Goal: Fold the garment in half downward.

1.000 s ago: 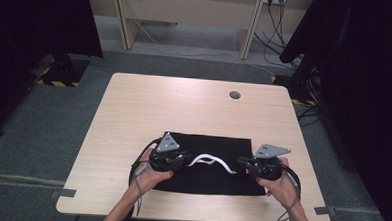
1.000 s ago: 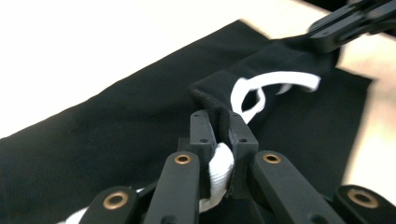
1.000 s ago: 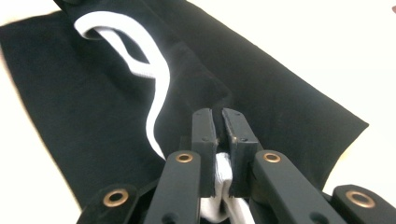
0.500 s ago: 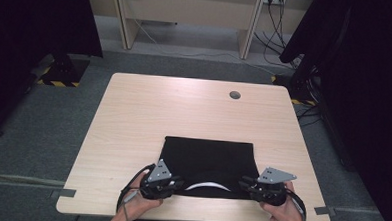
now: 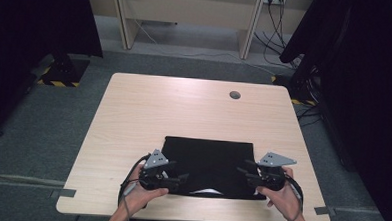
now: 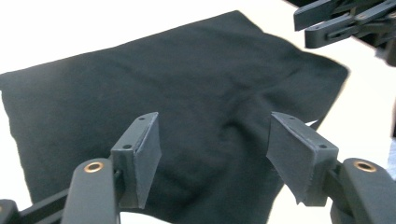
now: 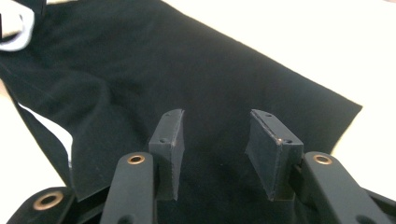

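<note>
Since the earlier frame, the folded black cloth (image 5: 209,163) has been drawn toward the near edge of the pale wooden worktop (image 5: 184,110). Left tool (image 5: 180,180) and right tool (image 5: 245,172), jaws just opening, stand released at its near corners.

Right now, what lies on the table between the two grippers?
The folded black cloth, seen in the high view, spans from left gripper to right gripper.
</note>
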Demonstrator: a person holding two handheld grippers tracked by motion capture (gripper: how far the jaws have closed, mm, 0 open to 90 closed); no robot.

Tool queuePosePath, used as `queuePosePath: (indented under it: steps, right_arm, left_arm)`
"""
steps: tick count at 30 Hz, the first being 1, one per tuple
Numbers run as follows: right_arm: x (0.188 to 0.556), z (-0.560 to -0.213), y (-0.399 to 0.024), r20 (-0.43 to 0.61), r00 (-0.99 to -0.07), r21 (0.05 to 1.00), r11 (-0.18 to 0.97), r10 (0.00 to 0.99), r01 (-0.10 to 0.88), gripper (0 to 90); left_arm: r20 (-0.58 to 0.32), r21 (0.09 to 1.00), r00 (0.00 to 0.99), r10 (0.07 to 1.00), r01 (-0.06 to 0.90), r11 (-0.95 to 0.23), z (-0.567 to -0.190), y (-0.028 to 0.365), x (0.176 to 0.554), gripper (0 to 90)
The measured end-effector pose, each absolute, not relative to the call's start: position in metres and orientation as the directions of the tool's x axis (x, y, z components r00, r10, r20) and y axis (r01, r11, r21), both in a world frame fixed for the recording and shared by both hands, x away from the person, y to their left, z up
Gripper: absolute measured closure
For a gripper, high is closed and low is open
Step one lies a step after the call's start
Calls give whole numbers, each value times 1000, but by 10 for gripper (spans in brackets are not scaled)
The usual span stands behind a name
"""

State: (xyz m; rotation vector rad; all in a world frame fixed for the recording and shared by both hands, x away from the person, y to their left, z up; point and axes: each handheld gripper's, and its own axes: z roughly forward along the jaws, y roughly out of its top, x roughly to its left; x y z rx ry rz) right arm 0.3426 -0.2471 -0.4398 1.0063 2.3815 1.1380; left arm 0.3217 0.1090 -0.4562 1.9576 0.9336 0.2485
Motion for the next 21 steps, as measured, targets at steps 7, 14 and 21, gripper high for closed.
queuePosePath:
  steps: [7,14,21]
  right_arm:
    - [337,-465,-247,13,-704,721,481,710,499,561]
    - [336,-472,-255,45,-700,731,454,713,509,558]
    - [338,-462,-254,24,-675,750,433,738,500,450]
  left_arm:
    - [-96,764,661,744,528,-371,-479,120,316,318]
    - [-123,776,657,743,531,-341,-476,133,314,296]
    - [-116,786,632,766,530,-318,-469,139,307,206]
